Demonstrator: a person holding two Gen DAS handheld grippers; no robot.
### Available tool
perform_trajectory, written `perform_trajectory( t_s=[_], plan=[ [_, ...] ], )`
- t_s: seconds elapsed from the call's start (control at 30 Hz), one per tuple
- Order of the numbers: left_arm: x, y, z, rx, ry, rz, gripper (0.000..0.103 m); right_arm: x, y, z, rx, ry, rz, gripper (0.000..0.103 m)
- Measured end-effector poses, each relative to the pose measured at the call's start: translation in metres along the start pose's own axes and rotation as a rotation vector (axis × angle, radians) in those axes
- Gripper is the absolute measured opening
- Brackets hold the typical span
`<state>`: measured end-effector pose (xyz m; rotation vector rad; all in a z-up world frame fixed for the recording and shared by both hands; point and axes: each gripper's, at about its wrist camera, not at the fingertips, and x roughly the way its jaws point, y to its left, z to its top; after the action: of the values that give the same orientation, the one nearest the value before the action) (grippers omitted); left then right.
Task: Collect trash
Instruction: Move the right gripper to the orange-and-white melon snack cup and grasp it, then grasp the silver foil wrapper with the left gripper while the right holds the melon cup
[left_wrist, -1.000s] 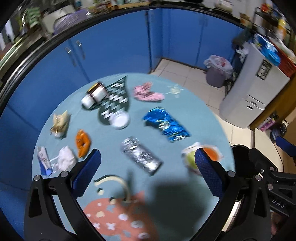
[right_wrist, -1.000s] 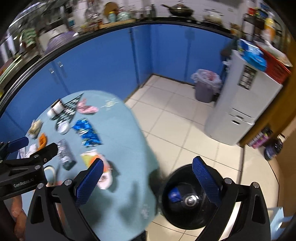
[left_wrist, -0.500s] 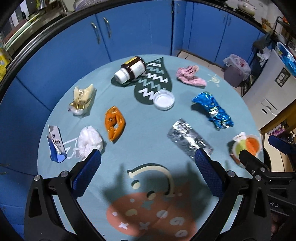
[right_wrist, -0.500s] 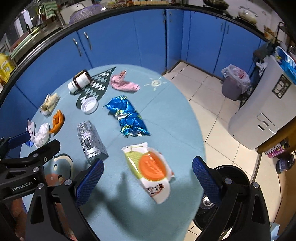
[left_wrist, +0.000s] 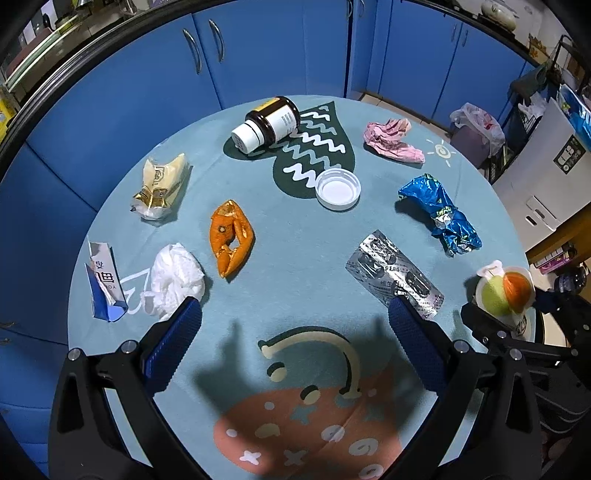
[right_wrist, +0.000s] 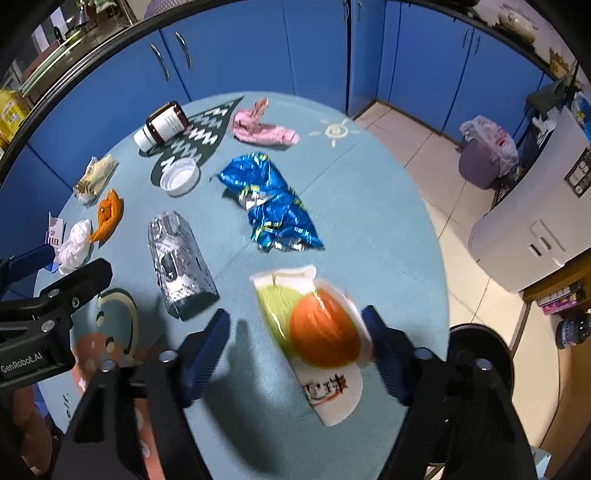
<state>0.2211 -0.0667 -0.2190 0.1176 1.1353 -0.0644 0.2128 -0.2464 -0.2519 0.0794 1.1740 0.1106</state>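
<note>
The right gripper (right_wrist: 295, 332), with its blue-padded fingers spread wide, frames the white snack packet printed with a green and an orange fruit (right_wrist: 314, 332) in the lower centre of the right wrist view. The packet lies on the round blue-green patterned table mat (right_wrist: 369, 206) between the two fingers, touching or almost touching the right-hand pad while a clear gap remains on the left; motion blur keeps me from telling whether there is contact. Its long axis runs from upper left to lower right of the frame, slanted against the line along which the fingers would close, so I judge a slight turn of the wrist would give a squarer pinch.

The left gripper (left_wrist: 295, 325) is also spread and empty, hanging over the lower centre of its own view. From there the same packet (left_wrist: 504, 290) sits at the far right edge of the frame, so the right hand is plainly the nearer one. A crumpled blue foil wrapper (right_wrist: 269, 206) and a silver blister pack (right_wrist: 179, 258) lie above and to the left.
</note>
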Motion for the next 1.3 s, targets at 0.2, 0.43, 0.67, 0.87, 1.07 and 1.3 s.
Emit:
perform_trajectory(
  t_s=[0.2,0.43,0.67,0.87,1.07,1.3],
  plan=[
    [0.004,-0.003,0.0,0.004,0.009,-0.001,0.1,0.002,0.0,-0.001,-0.006,0.012,-0.001,0.049],
    [0.005,-0.004,0.001,0.003,0.013,-0.005,0.1,-0.001,0.0,-0.002,-0.021,0.012,-0.003,0.036],
    [0.003,-0.01,0.004,0.007,0.013,-0.019,0.1,-0.008,0.0,-0.005,-0.028,-0.007,-0.01,0.033],
    [-0.001,-0.026,0.008,0.026,-0.002,-0.06,0.1,-0.019,-0.016,-0.009,0.007,-0.024,-0.034,0.033],
    [0.006,-0.043,0.015,0.037,0.003,-0.088,0.1,-0.027,-0.032,-0.015,0.037,-0.032,-0.054,0.033],
    [0.029,-0.061,0.02,0.041,0.049,-0.075,0.1,-0.029,-0.045,-0.02,0.061,-0.031,-0.071,0.033]
  ],
)
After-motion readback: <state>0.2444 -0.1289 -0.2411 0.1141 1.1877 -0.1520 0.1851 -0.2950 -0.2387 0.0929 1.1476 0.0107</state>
